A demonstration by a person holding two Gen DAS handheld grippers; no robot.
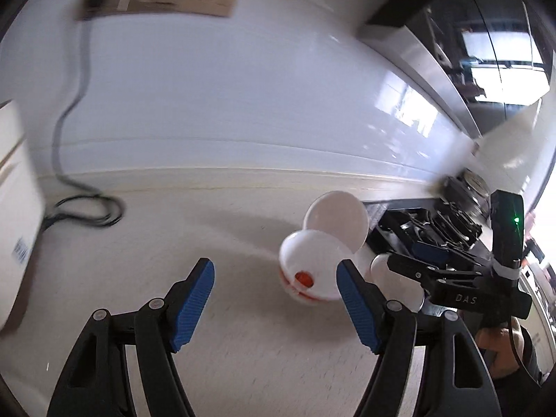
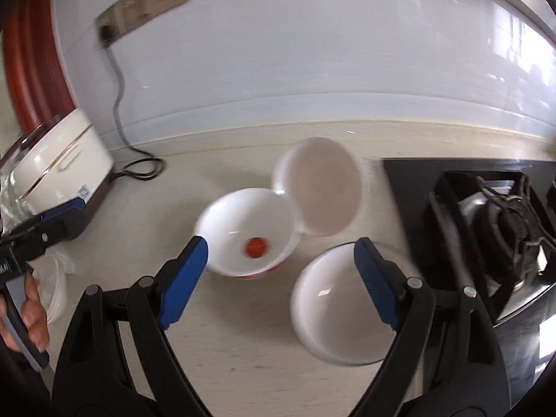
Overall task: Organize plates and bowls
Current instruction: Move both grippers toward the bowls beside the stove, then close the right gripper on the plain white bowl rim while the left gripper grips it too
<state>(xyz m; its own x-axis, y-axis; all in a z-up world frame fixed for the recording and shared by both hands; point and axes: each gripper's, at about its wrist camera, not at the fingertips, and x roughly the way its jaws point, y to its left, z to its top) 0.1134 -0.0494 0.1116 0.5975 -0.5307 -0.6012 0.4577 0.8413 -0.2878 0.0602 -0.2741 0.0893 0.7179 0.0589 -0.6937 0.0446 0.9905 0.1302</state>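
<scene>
Three white dishes stand together on the pale counter [image 2: 243, 365]. A bowl with a red spot inside [image 2: 246, 232] and a red band outside [image 1: 309, 274] sits in the middle. A plain deep white bowl [image 2: 323, 187] touches it behind [image 1: 337, 219]. A shallow white dish [image 2: 333, 302] lies to the right, partly behind my right finger. My right gripper [image 2: 281, 274] hovers open above the dishes, nothing between its blue pads. My left gripper [image 1: 276, 299] is open and empty too, just left of the red-spot bowl. The right gripper [image 1: 399, 246] covers most of the shallow dish [image 1: 396, 288] in the left wrist view.
A black gas hob [image 2: 486, 219] borders the dishes on the right. A cream appliance [image 2: 59, 163] with a black cord [image 2: 139, 170] stands at the left by the wall. White plates [image 2: 57, 292] lie near the person's hand [image 2: 31, 305]. Glossy white wall behind.
</scene>
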